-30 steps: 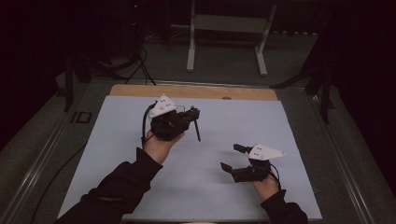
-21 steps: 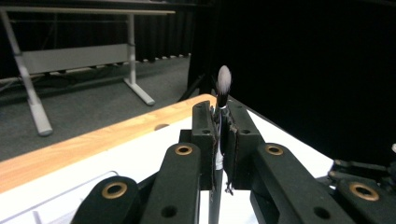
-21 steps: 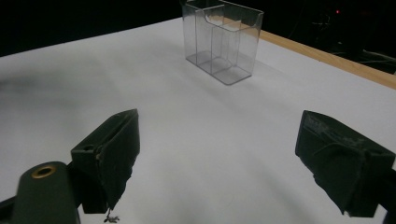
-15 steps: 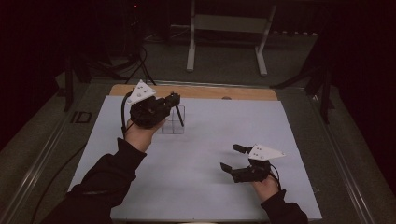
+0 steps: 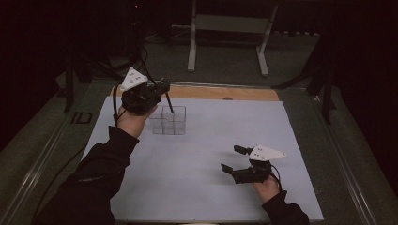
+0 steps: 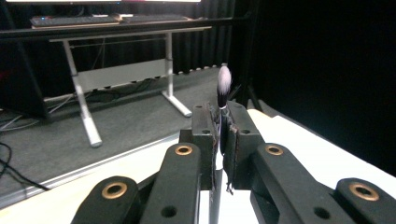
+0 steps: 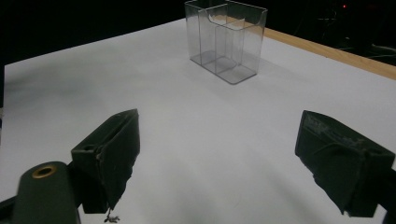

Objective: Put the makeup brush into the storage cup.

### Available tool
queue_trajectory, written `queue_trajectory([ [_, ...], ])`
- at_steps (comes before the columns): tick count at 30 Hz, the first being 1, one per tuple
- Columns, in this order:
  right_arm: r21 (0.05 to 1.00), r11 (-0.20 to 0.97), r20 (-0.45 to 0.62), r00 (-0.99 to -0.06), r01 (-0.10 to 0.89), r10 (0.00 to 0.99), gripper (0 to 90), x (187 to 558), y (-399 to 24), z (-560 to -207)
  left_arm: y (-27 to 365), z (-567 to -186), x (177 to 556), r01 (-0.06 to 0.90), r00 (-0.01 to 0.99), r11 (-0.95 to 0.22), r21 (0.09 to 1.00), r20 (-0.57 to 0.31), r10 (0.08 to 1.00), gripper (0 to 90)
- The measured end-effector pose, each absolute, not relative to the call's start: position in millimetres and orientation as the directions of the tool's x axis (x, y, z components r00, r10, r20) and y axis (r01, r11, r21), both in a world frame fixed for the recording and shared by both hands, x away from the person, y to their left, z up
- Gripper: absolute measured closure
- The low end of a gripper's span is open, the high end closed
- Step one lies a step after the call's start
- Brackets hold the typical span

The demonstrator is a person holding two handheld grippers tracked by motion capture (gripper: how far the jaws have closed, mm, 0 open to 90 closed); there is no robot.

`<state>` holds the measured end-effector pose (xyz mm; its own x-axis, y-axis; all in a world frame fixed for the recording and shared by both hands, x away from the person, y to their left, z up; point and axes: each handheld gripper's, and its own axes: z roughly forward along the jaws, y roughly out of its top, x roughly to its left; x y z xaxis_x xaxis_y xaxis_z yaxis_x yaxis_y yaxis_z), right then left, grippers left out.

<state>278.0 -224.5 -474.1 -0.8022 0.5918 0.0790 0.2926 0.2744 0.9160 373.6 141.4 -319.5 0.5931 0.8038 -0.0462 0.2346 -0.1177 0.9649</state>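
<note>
In the high view my left gripper [image 5: 161, 90] is held above the back left of the white mat, shut on a thin dark brush [image 5: 169, 104]. The brush slants down toward the far rim of a clear compartment box [image 5: 169, 121]; whether it touches is unclear. The left gripper view has the jaws [image 6: 223, 128] closed on the brush [image 6: 224, 80], whose pale bristle tip sticks up past them. My right gripper [image 5: 233, 158] rests low at the front right, open and holding nothing. Its wide-apart jaws [image 7: 224, 154] face the clear box [image 7: 226, 39].
The white mat [image 5: 211, 140] covers most of the table, with a wooden strip [image 5: 244, 93] along its back edge. A white-legged desk [image 5: 225, 28] stands on the floor beyond. A dark cable [image 5: 115, 101] trails from the left gripper. A small dark item [image 5: 82, 117] lies left of the mat.
My left hand has carried the brush leftward and toward the back of the table, uncovering the clear box. The right gripper has stayed put, still open.
</note>
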Motion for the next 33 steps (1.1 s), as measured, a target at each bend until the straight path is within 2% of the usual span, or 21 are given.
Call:
queue_trajectory([
  [13, 0.918, 0.266, 0.082, -0.797, 0.293, 0.598, 14.2, 278, -227, -474, 143, -334, 408, 0.272, 0.565, -0.145, 0.951, -0.036, 0.824, 85.3],
  [21, 0.919, 0.263, 0.085, -0.798, 0.295, 0.597, 14.1, 279, -228, -474, 140, -350, 425, 0.344, 0.527, -0.176, 0.922, -0.035, 0.849, 85.3],
  [33, 0.919, 0.259, 0.090, -0.799, 0.296, 0.594, 14.1, 279, -228, -474, 138, -371, 435, 0.398, 0.502, -0.184, 0.899, -0.046, 0.863, 85.3],
])
